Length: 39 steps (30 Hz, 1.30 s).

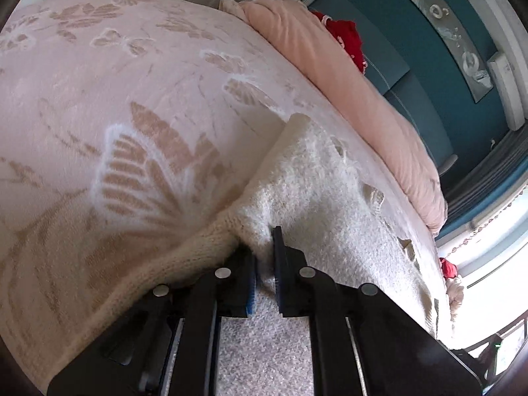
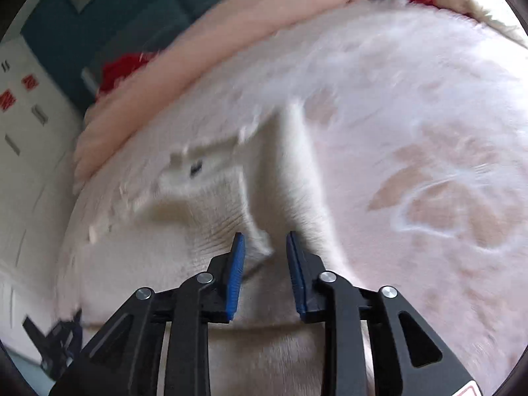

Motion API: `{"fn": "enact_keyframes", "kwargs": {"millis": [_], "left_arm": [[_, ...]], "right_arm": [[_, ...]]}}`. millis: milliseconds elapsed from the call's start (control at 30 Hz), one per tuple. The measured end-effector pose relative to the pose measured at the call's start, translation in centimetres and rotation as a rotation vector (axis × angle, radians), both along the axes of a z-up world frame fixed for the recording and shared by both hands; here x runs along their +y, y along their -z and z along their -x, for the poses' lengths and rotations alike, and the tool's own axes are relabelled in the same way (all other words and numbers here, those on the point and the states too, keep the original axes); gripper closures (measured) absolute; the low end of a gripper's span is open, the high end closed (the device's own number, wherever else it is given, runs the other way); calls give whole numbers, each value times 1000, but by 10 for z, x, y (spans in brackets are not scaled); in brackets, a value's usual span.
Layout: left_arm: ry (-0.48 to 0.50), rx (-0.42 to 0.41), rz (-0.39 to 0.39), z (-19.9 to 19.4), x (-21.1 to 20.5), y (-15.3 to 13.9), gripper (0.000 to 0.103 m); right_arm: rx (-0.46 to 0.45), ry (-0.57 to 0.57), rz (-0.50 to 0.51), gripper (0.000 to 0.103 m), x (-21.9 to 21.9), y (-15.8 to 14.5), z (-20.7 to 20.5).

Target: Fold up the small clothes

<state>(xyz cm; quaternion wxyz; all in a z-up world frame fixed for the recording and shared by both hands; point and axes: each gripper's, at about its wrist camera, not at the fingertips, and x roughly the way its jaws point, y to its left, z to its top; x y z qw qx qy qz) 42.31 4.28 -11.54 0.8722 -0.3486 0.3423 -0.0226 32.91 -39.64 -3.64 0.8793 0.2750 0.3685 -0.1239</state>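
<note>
A fuzzy cream knit garment [image 1: 307,178] lay on the plush pink leaf-patterned bed blanket [image 1: 99,82]. The left hand-held gripper [image 1: 264,257] pinched its ribbed edge; the right hand-held gripper [image 2: 265,247] gaped around a fold.

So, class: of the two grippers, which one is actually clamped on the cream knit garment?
The left gripper: its fingers pinch a fold of the cream knit garment. The right gripper stands open, with the cloth loose between its fingers.
</note>
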Motion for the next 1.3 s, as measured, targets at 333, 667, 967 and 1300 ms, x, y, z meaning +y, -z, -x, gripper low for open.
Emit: {"fn": "enact_keyframes", "kwargs": {"millis": [333, 667, 967, 1300], "left_arm": [[1, -26, -38, 3, -4, 1, 93], [5, -51, -46, 3, -6, 4, 93], [3, -60, -42, 4, -6, 6, 93], [9, -80, -25, 4, -4, 9, 93]], "right_arm": [[121, -262, 156, 77, 64, 14, -106], [113, -230, 158, 81, 65, 33, -124], [49, -679, 20, 79, 229, -8, -168], [50, -600, 26, 78, 254, -4, -185]]}}
